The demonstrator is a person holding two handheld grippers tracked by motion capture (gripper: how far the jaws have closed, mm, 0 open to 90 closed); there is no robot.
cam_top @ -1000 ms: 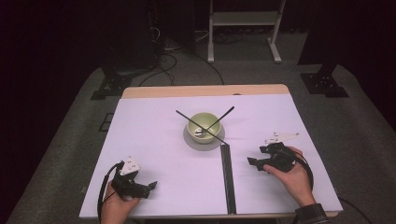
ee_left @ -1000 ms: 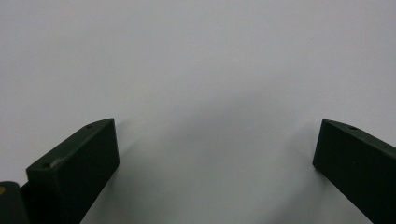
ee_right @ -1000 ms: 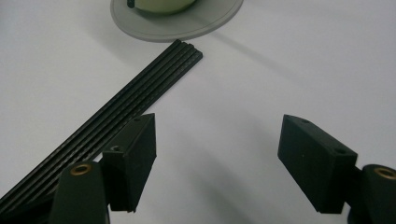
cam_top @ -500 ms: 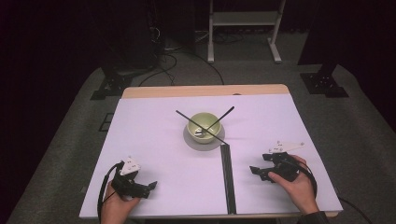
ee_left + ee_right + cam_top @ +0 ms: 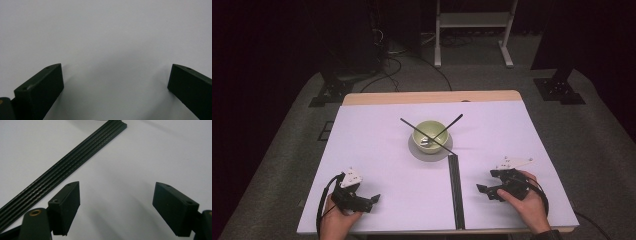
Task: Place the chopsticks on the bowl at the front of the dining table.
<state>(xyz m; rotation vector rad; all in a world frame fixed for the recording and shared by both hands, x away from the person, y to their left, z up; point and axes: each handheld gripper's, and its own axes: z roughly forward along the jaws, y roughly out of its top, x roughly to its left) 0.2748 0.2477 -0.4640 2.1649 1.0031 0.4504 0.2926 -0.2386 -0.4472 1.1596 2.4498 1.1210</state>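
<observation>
A pale green bowl (image 5: 430,134) sits on a grey round mat (image 5: 416,150) at the table's middle, with two black sticks (image 5: 412,126) crossed over it. My left gripper (image 5: 374,200) rests near the front left edge, its jaws open over bare white surface (image 5: 116,68). At the front right, my right gripper (image 5: 482,189) points left toward a long black ribbed strip (image 5: 455,190). Its jaws have just been opening and stand open with nothing between them (image 5: 117,185). The strip (image 5: 75,162) runs diagonally past its left jaw.
The white table top (image 5: 377,150) has a wooden far edge (image 5: 432,96). Grey carpet surrounds it, with cables, dark stand feet and a white frame (image 5: 472,30) beyond the far side.
My right gripper has drawn back toward the table's front edge and sits lower. The left gripper, the bowl and the sticks have stayed put.
</observation>
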